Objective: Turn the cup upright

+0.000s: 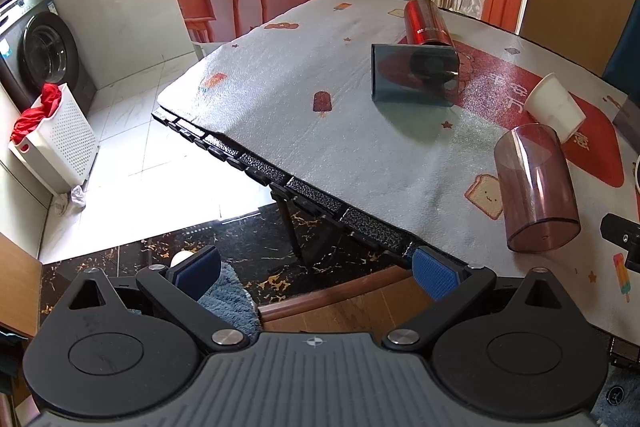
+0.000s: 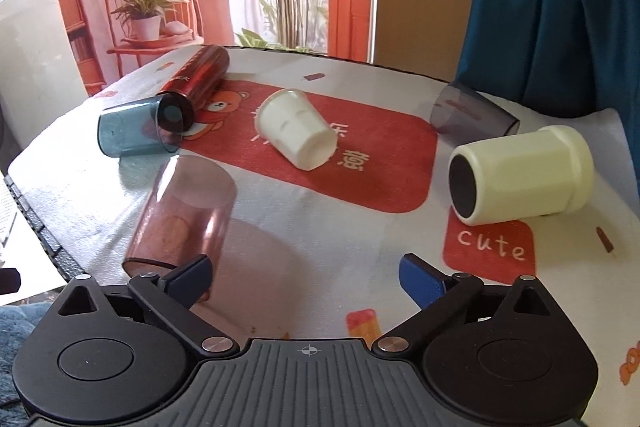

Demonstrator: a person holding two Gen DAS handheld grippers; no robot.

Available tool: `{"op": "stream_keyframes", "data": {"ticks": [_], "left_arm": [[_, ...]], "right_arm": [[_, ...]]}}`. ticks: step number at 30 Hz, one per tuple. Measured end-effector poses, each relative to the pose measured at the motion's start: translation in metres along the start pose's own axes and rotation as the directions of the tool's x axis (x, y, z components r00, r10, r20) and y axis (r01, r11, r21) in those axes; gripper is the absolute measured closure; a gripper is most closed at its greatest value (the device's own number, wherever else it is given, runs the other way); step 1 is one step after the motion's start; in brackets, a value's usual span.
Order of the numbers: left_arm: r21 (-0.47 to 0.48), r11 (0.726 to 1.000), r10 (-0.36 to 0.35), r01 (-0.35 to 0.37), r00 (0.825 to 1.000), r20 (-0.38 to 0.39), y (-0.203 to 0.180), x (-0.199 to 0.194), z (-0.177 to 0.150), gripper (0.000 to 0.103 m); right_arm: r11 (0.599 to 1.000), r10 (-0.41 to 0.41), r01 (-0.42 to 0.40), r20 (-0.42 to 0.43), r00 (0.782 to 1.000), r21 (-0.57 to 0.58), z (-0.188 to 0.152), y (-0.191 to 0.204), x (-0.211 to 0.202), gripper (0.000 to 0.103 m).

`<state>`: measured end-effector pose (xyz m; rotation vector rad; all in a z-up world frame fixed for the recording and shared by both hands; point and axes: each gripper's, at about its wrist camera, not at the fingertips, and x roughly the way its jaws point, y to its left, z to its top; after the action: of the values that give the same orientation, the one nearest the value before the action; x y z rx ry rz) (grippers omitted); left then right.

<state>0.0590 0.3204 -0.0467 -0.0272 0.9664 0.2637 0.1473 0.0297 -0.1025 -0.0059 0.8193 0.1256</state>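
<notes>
Several cups lie on their sides on the table. A clear pink cup (image 2: 182,211) (image 1: 536,187) lies nearest, just ahead and left of my right gripper (image 2: 306,277), which is open and empty. A white ribbed cup (image 2: 296,129) (image 1: 554,107) lies mid-table. A cream cup (image 2: 520,173) lies at the right. A clear grey cup (image 2: 472,115) lies far right. A blue clear cup (image 2: 134,131) (image 1: 414,73) lies against a red metal tumbler (image 2: 198,79) (image 1: 426,21). My left gripper (image 1: 316,275) is open and empty, off the table's near-left edge above the floor.
The table (image 1: 320,131) has a grey patterned cloth with a red panel. A white laundry basket (image 1: 56,143) and a washing machine (image 1: 44,55) stand on the floor at left. A blue curtain (image 2: 560,7) hangs at the table's right.
</notes>
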Motion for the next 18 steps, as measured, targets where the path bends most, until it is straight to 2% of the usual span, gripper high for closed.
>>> {"op": "stream_keyframes", "data": {"ticks": [8,15,18], "left_arm": [[0.015,1.000,0.002,-0.002,1.000,-0.020,-0.011,-0.006,0.007,0.000],[0.013,0.999,-0.041,0.042,0.998,-0.038,-0.027,-0.010,0.017,0.000],[-0.002,0.998,-0.070,0.070,0.997,-0.020,-0.034,-0.017,0.025,0.000]], "right_arm": [[1.000,-0.024,0.025,-0.038,0.999,0.017,-0.005,-0.012,0.014,0.000],[0.999,-0.014,0.015,-0.031,0.999,0.038,-0.009,-0.025,0.019,0.000],[0.999,-0.026,0.026,-0.005,1.000,0.032,-0.011,-0.029,0.018,0.000]]}}
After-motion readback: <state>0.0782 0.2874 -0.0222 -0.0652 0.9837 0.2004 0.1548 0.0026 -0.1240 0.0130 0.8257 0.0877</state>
